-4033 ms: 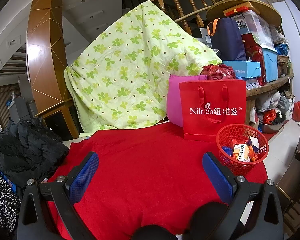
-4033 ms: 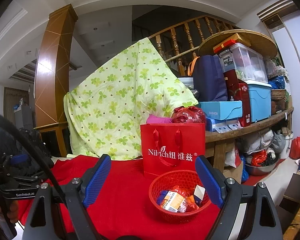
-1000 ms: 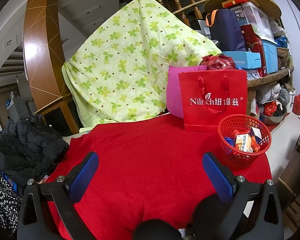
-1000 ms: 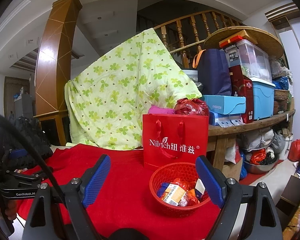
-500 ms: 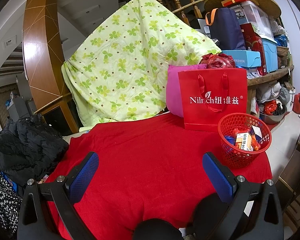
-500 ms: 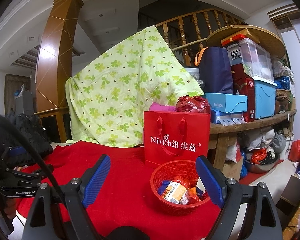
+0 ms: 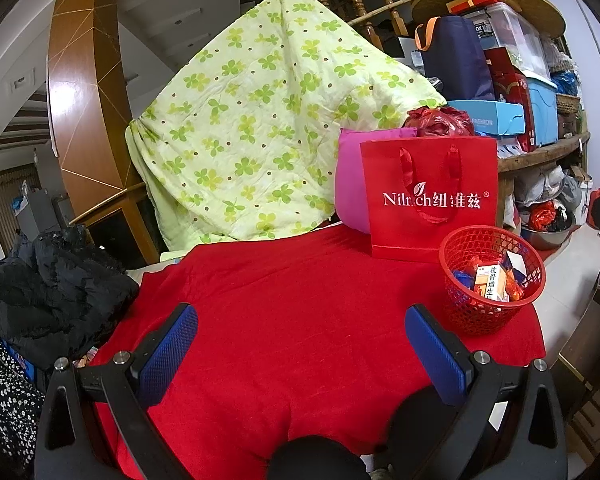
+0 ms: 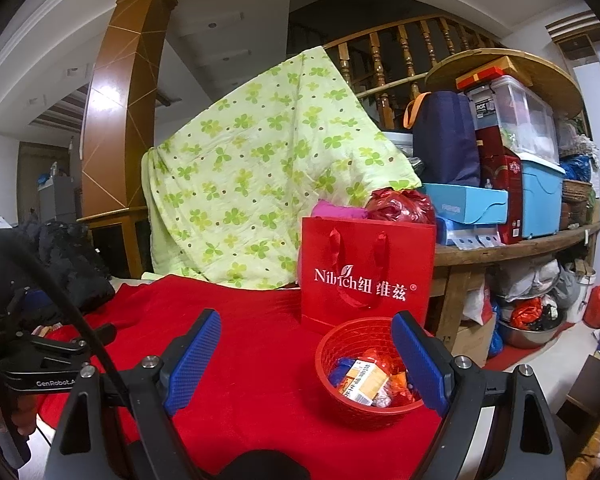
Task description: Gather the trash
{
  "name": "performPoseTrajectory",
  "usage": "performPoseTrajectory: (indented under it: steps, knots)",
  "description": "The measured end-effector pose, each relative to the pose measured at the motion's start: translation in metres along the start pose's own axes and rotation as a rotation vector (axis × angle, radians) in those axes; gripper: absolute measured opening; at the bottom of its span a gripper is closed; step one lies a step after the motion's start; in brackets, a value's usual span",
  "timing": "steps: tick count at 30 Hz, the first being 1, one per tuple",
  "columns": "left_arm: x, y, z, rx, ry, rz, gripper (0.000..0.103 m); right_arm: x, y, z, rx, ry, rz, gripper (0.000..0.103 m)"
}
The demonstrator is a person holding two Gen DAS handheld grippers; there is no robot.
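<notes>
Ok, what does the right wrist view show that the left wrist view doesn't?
Only the right wrist view shows the left hand-held gripper from the side, low at the left edge.

Only the left wrist view shows a black-and-white floral fabric at lower left.

Both show the red basket holding wrappers and an orange-and-white box, the red gift bag behind it, the red cloth, and open, empty jaws.

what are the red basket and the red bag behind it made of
Red basket: looks like molded plastic, going by its open lattice mesh and slight gloss. Red bag: likely coated paper, with flat stiff panels, crisp edges, printed white lettering and ribbon-like handles.
</notes>
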State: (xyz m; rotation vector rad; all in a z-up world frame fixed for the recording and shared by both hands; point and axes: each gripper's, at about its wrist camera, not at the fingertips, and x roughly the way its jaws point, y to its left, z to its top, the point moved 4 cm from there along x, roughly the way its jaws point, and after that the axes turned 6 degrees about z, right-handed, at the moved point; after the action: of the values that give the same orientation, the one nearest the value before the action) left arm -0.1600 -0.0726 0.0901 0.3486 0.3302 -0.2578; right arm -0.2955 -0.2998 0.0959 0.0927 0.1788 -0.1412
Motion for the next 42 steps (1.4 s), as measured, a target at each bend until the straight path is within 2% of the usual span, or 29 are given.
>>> performPoseTrajectory:
  steps: [11,42]
  knots:
    - [0.001,0.015,-0.001,-0.010,0.007,0.008,0.103,0.008,0.018,0.000,-0.035,0.021,0.037,0.089]
    - [0.004,0.031,-0.003,-0.028,0.016,0.010,0.103,0.009,0.034,0.002,-0.082,0.027,0.039,0.089]
